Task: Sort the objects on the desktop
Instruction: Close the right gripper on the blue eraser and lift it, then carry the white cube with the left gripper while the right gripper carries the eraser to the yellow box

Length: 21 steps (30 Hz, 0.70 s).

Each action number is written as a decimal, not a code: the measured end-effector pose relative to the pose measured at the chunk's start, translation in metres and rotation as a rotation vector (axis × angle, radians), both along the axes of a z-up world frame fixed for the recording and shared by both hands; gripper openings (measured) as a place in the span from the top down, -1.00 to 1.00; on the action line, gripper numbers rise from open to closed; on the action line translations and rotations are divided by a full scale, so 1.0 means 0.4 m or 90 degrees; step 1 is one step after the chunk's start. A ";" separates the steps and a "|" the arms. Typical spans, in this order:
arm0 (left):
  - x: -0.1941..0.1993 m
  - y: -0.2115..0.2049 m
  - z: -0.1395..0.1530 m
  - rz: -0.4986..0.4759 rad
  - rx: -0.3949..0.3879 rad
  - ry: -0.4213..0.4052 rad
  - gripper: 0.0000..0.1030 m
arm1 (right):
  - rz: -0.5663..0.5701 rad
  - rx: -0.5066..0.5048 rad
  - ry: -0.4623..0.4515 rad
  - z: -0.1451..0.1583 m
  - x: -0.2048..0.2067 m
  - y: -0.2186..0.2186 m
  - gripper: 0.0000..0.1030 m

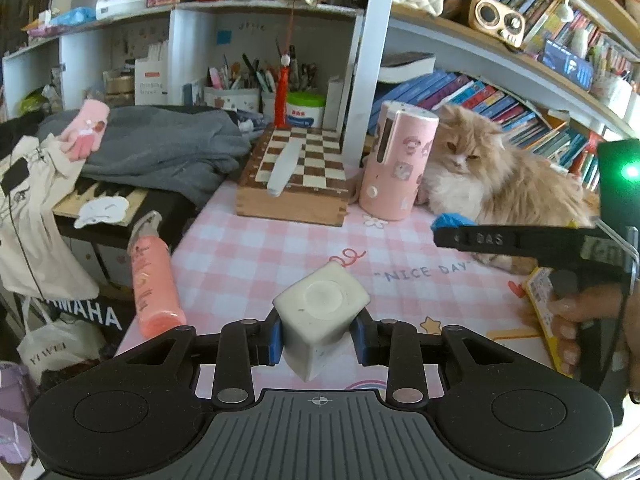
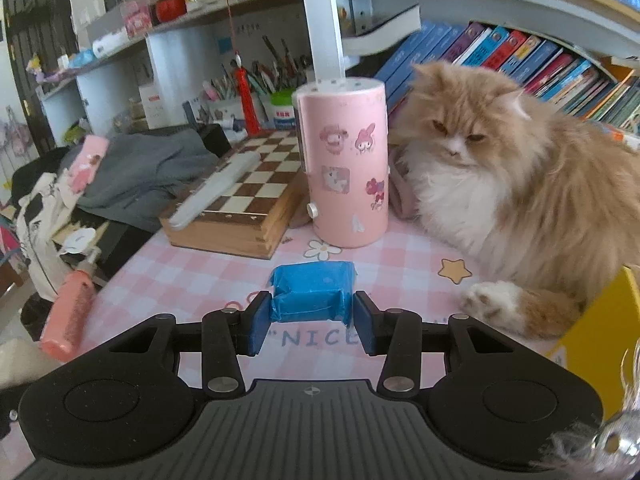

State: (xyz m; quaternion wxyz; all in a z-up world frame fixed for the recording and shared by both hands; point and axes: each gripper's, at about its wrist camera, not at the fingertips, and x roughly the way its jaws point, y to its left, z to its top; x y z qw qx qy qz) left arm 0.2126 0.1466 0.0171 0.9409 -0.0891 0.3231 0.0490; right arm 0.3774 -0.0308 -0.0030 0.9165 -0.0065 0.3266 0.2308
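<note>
My left gripper [image 1: 318, 340] is shut on a white square block [image 1: 320, 308] with a round dimple on top, held tilted above the pink checked tablecloth [image 1: 248, 248]. My right gripper [image 2: 312, 314] is shut on a blue wrapped packet [image 2: 314, 290], its blue pads pressing both ends, lifted a little over the cloth. In the left wrist view the right gripper [image 1: 444, 234] reaches in from the right edge, with the blue packet [image 1: 450, 220] at its tip and a hand [image 1: 576, 312] on its handle.
A fluffy orange cat [image 2: 500, 184] lies at the right by the books. A pink stickered cylinder [image 2: 346, 164] and a wooden chessboard box [image 2: 244, 200] stand behind. A pink bottle [image 1: 154, 280] lies at the table's left edge. A yellow box [image 2: 600, 320] sits at right.
</note>
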 end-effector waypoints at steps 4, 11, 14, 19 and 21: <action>-0.034 0.014 0.018 0.000 -0.009 -0.014 0.40 | 0.002 0.006 -0.014 0.027 -0.059 -0.015 0.21; -0.068 0.013 0.027 -0.028 -0.022 -0.021 0.40 | 0.004 0.020 -0.010 0.059 -0.164 -0.041 0.21; -0.076 0.009 0.026 -0.042 -0.027 -0.024 0.40 | -0.003 0.023 0.000 0.063 -0.200 -0.051 0.21; -0.096 0.009 0.028 -0.060 -0.034 -0.030 0.40 | -0.013 0.019 0.009 0.063 -0.255 -0.063 0.21; -0.103 0.012 0.028 -0.062 -0.041 -0.030 0.40 | -0.016 0.016 0.013 0.061 -0.276 -0.065 0.21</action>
